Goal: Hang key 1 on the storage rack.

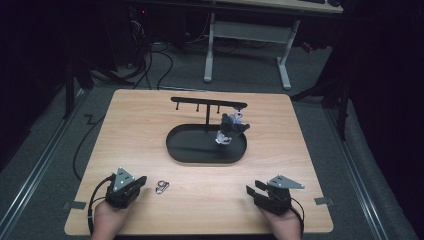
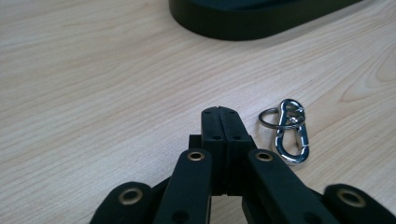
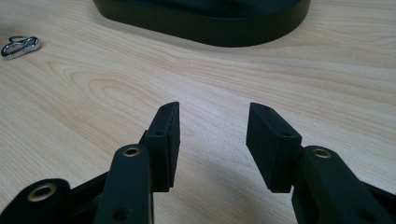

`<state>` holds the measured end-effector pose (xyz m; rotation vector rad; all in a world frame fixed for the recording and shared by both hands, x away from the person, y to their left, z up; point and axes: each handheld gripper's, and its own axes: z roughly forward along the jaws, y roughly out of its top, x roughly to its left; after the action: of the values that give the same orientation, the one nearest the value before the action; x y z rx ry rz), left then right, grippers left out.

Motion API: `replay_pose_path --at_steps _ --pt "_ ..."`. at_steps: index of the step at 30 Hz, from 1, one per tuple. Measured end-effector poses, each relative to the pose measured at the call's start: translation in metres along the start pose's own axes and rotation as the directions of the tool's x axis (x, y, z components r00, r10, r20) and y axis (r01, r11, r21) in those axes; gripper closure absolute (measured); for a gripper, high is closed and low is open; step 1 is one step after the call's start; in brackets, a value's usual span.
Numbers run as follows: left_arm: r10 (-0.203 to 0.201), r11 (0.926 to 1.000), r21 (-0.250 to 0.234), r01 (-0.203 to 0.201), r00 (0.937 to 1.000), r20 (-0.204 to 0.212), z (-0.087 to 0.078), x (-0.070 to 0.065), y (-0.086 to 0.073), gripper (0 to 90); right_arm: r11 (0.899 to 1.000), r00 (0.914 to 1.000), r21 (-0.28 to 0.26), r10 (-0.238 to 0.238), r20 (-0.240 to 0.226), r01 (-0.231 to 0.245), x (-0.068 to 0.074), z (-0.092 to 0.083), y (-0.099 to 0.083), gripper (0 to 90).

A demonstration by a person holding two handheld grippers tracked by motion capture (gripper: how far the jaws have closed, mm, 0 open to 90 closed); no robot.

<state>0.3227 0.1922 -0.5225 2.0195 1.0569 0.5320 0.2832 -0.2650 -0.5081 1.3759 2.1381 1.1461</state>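
A small silver carabiner clip with a ring [image 1: 161, 187] lies on the wooden table [image 1: 150, 120] near the front left; it appears as the clip [image 2: 288, 131] in the left gripper view and the clip [image 3: 20, 46] in the right gripper view. My left gripper [image 1: 140, 181] rests just left of it, jaws pressed together with nothing between them [image 2: 219, 113]. At the front right, my right gripper [image 1: 252, 188] sits low over bare wood, jaws apart and empty [image 3: 212, 116]. A black oval stand [image 1: 206, 145] with a hook bar [image 1: 207, 103] holds a small hanging figure [image 1: 230, 127].
The stand's black base [image 2: 261, 21] lies ahead of both grippers, and shows as the base [image 3: 205, 21] in the right gripper view. Beyond the table stand a white desk frame [image 1: 285, 55] and cables on the grey floor. Bare wood lies between the two hands.
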Motion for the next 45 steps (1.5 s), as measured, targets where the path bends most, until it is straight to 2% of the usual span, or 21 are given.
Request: replay_pose_path --at_steps 8,14,17,18,19,20,21,24,25,26,30,31,32,34,35,36,37,38,41,43,45 --pt "0.009 0.9985 0.053 -0.011 0.9993 0.036 0.015 -0.013 0.0 90.0 1.0 0.9995 0.01 -0.015 -0.029 0.015 0.004 0.004 0.002 55.5" --pt "0.034 0.9961 0.079 -0.039 0.9977 0.058 0.023 -0.032 0.006 90.0 1.0 0.9988 0.011 -0.013 -0.047 0.014 0.005 0.003 0.002 55.6" --pt "0.065 0.9931 0.093 -0.071 0.9956 0.068 0.028 -0.045 0.013 90.0 1.0 0.9983 0.005 -0.015 -0.056 0.015 0.004 0.001 0.002 55.7" --pt "0.078 0.9919 0.093 -0.086 0.993 0.089 0.035 -0.058 0.019 90.0 1.0 0.9984 0.006 -0.007 -0.057 0.007 0.003 0.0 0.002 55.7" --pt "0.078 0.9919 0.093 -0.086 0.993 0.089 0.035 -0.058 0.019 90.0 1.0 0.9984 0.006 -0.007 -0.057 0.007 0.003 0.0 0.002 55.7" --pt "0.111 0.9886 0.091 -0.12 0.9891 0.097 0.042 -0.071 0.024 90.0 1.0 0.998 -0.001 0.002 -0.063 -0.002 0.002 -0.001 0.002 55.7" --pt "0.111 0.9886 0.091 -0.12 0.9891 0.097 0.042 -0.071 0.024 90.0 1.0 0.998 -0.001 0.002 -0.063 -0.002 0.002 -0.001 0.002 55.7" --pt "0.124 0.9869 0.086 -0.137 0.9829 0.136 0.053 -0.09 0.033 90.0 1.0 0.9973 -0.005 0.003 -0.073 -0.003 -0.001 -0.003 0.001 55.7" --pt "0.135 0.9857 0.078 -0.15 0.9762 0.169 0.061 -0.106 0.039 90.0 1.0 0.997 -0.003 0.006 -0.077 -0.006 -0.002 -0.003 0.001 55.7" --pt "0.135 0.9857 0.078 -0.15 0.9762 0.169 0.061 -0.106 0.039 90.0 1.0 0.9969 -0.001 0.008 -0.078 -0.008 -0.003 -0.004 0.001 55.7" --pt "0.152 0.9838 0.058 -0.169 0.9608 0.232 0.076 -0.137 0.05 90.0 1.0 0.9967 -0.006 0.018 -0.079 -0.019 -0.007 -0.005 0.001 55.7" --pt "0.158 0.9833 0.047 -0.176 0.9532 0.257 0.084 -0.152 0.055 90.0 1.0 0.9966 -0.006 0.023 -0.079 -0.023 -0.008 -0.005 0.0 55.7" --pt "0.158 0.9833 0.047 -0.176 0.9532 0.257 0.084 -0.152 0.055 90.0 1.0 0.9966 -0.006 0.023 -0.079 -0.023 -0.008 -0.005 0.0 55.7" --pt "0.182 0.9788 0.037 -0.201 0.9375 0.297 0.095 -0.174 0.064 90.0 0.999 0.9965 -0.009 0.037 -0.074 -0.038 -0.011 -0.007 0.0 55.8" --pt "0.182 0.9788 0.037 -0.201 0.9375 0.297 0.095 -0.174 0.064 90.0 0.999 0.9965 -0.009 0.037 -0.074 -0.038 -0.011 -0.007 0.0 55.8" --pt "0.188 0.9772 0.035 -0.209 0.9321 0.309 0.098 -0.18 0.067 90.0 0.999 0.9966 -0.01 0.04 -0.072 -0.041 -0.012 -0.008 0.0 55.8" --pt "0.201 0.9743 0.029 -0.223 0.9213 0.333 0.101 -0.19 0.07 90.0 0.999 0.9966 -0.014 0.046 -0.069 -0.047 -0.014 -0.009 0.0 55.9" --pt "0.201 0.9743 0.029 -0.223 0.9213 0.333 0.101 -0.19 0.07 90.0 0.999 0.9966 -0.014 0.046 -0.069 -0.047 -0.014 -0.009 0.0 55.9" --pt "0.209 0.9728 0.017 -0.231 0.9054 0.37 0.103 -0.204 0.074 90.0 0.998 0.9961 -0.017 0.058 -0.067 -0.059 -0.016 -0.01 -0.001 56.0" --pt "0.209 0.9734 0.006 -0.229 0.8998 0.383 0.102 -0.208 0.075 90.0 0.998 0.9955 -0.01 0.068 -0.067 -0.068 -0.017 -0.009 -0.002 56.1" --pt "0.214 0.9735 -0.006 -0.229 0.9011 0.377 0.099 -0.207 0.075 89.7 0.998 0.9953 -0.011 0.068 -0.069 -0.069 -0.017 -0.009 -0.002 56.3"
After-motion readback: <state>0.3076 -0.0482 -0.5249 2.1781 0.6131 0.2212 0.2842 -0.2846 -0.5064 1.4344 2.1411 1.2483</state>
